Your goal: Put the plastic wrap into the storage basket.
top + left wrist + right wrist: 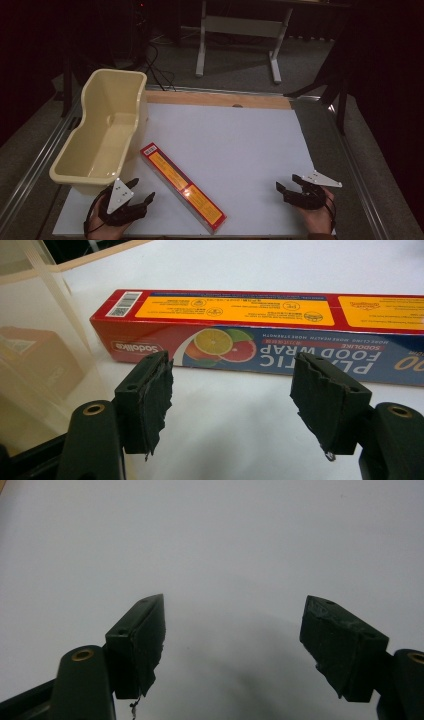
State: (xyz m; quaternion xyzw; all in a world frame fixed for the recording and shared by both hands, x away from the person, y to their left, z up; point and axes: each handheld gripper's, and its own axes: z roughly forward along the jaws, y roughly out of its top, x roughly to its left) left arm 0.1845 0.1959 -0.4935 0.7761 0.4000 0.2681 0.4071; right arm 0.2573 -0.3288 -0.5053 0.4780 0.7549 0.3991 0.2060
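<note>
While the plastic food wrap box [182, 187] lies flat and slantwise on the white table [240, 150], its far end just beside the cream plastic tub [102, 131], the left gripper [142, 192] rests near its long side with jaws spread and empty; the right gripper [287, 182] sits well apart at the table's right, likewise spread and holding nothing

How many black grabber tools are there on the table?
2. The left tool is at the near left corner, beside the cream tub and the plastic wrap box. The right tool is at the near right, over bare white table.
</note>
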